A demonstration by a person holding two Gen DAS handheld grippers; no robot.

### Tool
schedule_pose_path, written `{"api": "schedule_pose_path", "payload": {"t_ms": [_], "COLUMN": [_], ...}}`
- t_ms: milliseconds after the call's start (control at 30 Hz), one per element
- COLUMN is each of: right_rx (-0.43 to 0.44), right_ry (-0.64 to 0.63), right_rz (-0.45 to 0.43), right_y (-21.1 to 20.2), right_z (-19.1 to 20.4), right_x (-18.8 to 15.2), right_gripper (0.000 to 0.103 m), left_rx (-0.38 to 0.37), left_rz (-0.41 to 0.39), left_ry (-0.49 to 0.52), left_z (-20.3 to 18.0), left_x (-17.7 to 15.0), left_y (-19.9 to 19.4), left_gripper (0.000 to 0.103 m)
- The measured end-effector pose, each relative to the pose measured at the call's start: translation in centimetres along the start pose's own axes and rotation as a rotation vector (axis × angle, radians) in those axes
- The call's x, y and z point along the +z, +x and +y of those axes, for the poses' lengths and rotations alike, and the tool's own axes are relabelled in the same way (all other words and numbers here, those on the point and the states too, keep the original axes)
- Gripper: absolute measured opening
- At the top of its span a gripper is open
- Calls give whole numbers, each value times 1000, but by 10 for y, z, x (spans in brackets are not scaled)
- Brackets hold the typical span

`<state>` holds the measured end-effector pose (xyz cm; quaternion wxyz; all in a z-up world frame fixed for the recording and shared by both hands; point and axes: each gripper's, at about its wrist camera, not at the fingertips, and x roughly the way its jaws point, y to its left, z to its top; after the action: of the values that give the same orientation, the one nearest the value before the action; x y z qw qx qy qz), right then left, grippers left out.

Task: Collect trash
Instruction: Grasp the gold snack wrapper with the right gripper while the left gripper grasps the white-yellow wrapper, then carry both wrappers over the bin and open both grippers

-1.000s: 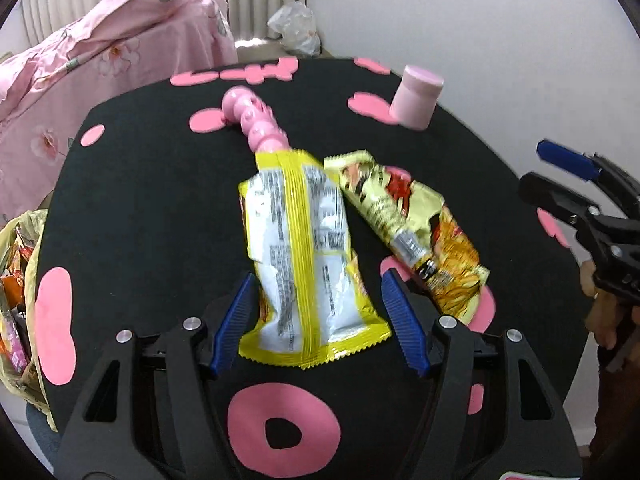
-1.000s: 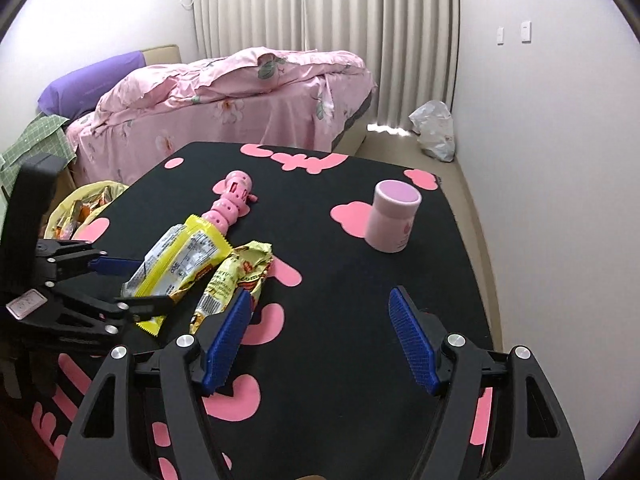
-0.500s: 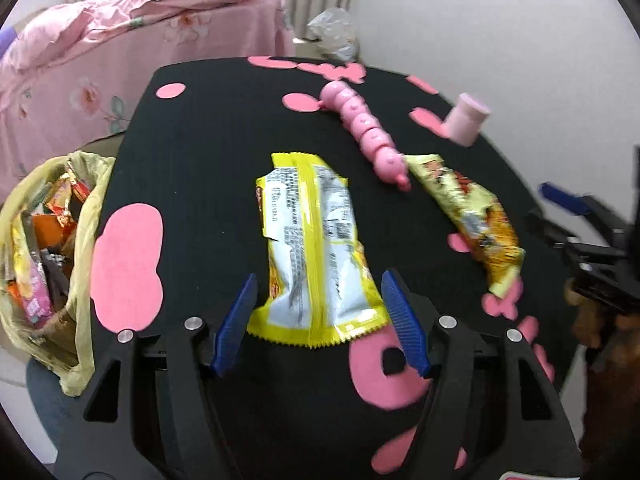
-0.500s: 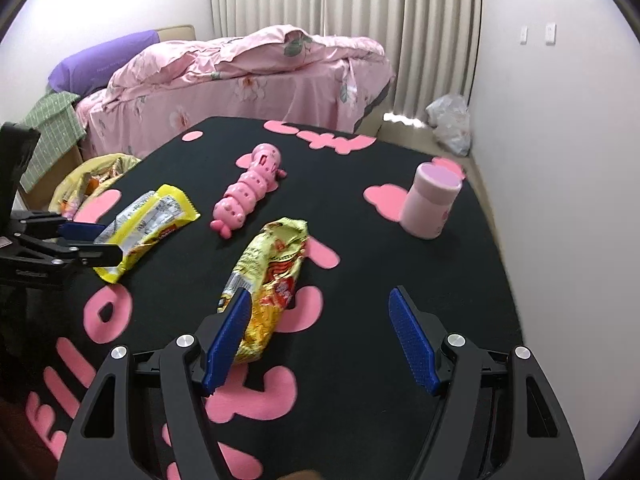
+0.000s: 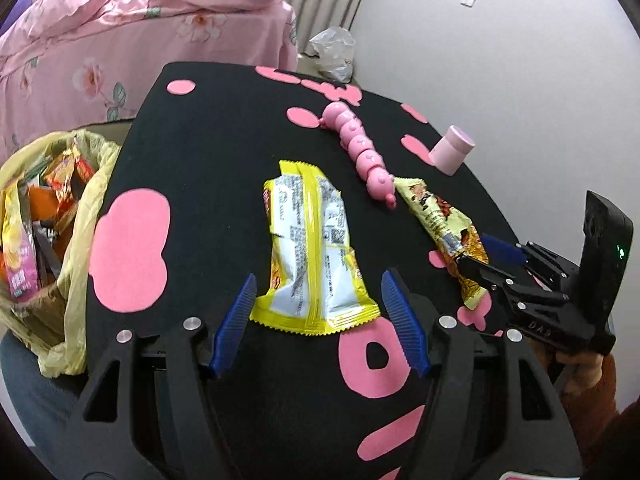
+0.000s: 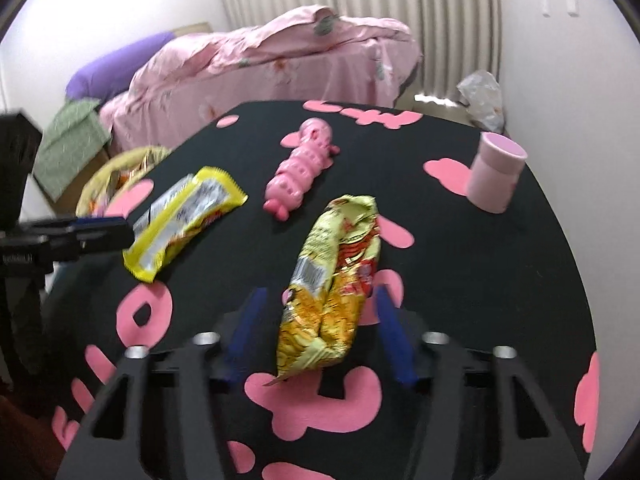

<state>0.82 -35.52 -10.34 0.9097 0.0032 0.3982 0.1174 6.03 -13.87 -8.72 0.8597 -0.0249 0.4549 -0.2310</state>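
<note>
Left gripper (image 5: 316, 312) level, jaws spread wide. Right gripper (image 6: 318, 332) likewise spread wide, angled downward, held in bare hand (image 5: 580, 364).

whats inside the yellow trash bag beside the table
The yellow trash bag holds crumpled snack wrappers in orange, red and pink, heaped near its rim. Anything lower down is covered by that top layer and the bag's wall, so the rest can't be seen.
</note>
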Motion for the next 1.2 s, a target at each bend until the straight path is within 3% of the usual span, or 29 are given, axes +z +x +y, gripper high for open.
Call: {"api": "schedule_pose_path", "payload": {"t_ms": [133,367,567,733,833,1200], "right_rx": [-15,-13,-6,2,0,1], "right_ry": [-28,41,53,55,57,-4], "right_rz": [-9,-56,-71,-73,-75,-175], "right_y": [-5,-26,-29,-28,-28,-62], "right_z": [3,-13,-14,-11,-12,14], "right_x": [-5,-13,-16,-19,-20,12], "right_gripper": [29,28,28,28,28,28], "left_rx": [36,110,126,128,86,129], "left_rz": [30,38,15,40,14,-166], "left_ry": [9,29,15,29,13,37], "left_z": [-4,-11,-6,-8,-7,0], "left_x": [-2,2,11,5,4,11], "left_y": [8,15,17,24,17,-53], "left_gripper": [70,69,59,25,20,19]}}
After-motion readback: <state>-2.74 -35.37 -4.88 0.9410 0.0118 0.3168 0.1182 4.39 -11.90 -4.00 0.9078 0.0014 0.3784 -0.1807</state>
